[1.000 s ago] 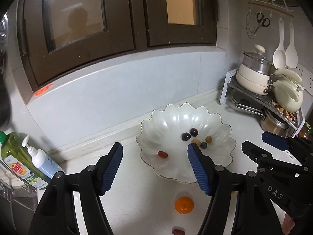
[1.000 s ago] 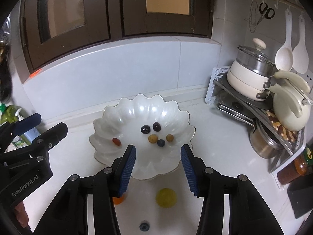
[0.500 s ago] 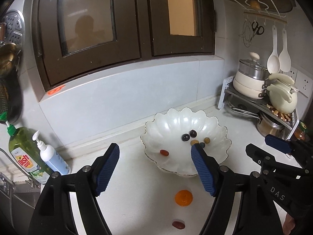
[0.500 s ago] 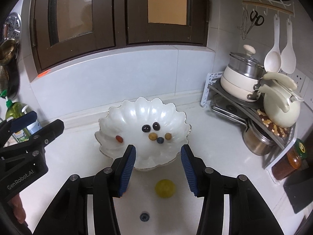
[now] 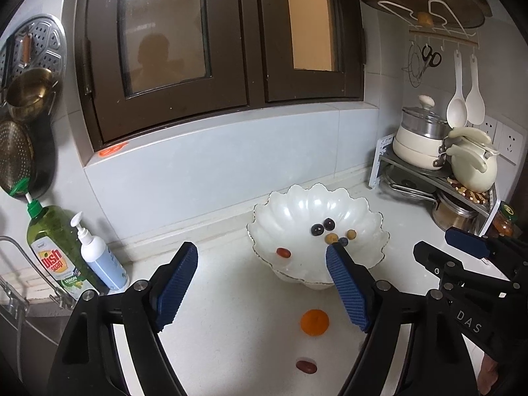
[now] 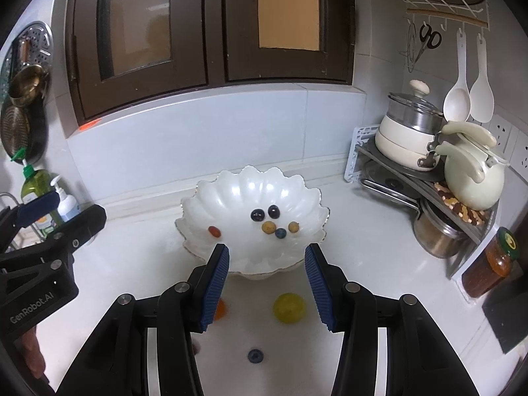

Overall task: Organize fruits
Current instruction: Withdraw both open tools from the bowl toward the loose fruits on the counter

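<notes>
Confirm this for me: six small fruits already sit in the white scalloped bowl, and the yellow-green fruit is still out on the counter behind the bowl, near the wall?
Not quite. The yellow-green fruit lies in front of the white scalloped bowl, on the near side, not by the wall; the right wrist view shows it. Six small fruits are in the bowl, as you said.

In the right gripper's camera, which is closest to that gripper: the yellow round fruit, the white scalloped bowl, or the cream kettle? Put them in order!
1. Yellow round fruit: on the counter, just ahead of the open right gripper.
2. White scalloped bowl: behind the fruit, centre.
3. Cream kettle: far right, on the rack.
</notes>
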`<move>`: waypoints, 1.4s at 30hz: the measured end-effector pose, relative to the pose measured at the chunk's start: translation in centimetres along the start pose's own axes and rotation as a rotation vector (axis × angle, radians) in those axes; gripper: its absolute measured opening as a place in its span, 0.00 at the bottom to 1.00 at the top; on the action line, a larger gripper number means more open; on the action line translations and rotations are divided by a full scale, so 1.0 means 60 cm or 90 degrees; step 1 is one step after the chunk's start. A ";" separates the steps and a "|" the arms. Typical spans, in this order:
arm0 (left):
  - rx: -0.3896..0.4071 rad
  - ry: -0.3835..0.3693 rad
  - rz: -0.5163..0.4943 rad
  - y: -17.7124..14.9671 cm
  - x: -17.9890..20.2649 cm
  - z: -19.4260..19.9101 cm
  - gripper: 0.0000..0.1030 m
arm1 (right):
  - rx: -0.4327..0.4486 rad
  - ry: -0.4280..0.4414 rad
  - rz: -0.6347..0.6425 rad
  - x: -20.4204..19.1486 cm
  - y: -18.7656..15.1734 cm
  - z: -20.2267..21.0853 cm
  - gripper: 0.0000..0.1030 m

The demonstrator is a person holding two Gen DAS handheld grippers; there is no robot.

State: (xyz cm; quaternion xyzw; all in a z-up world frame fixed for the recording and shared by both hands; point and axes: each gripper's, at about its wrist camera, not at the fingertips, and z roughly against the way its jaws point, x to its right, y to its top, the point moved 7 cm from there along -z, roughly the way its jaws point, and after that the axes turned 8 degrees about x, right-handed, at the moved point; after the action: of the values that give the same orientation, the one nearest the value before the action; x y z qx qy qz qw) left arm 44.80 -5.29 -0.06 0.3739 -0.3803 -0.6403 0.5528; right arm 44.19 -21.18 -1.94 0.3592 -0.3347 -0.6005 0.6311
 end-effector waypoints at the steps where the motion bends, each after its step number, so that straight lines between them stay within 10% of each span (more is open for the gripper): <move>1: 0.002 0.001 0.000 -0.002 -0.001 0.003 0.78 | 0.003 0.000 0.001 -0.002 -0.002 0.003 0.48; 42: -0.052 -0.057 -0.044 -0.156 0.031 0.035 0.78 | -0.046 0.028 -0.001 -0.027 -0.147 0.019 0.48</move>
State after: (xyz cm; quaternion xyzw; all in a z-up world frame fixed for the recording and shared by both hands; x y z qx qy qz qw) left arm 38.72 -6.06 -7.70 0.3349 -0.3651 -0.6899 0.5278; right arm 38.55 -19.79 -8.90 0.3497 -0.2982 -0.6047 0.6505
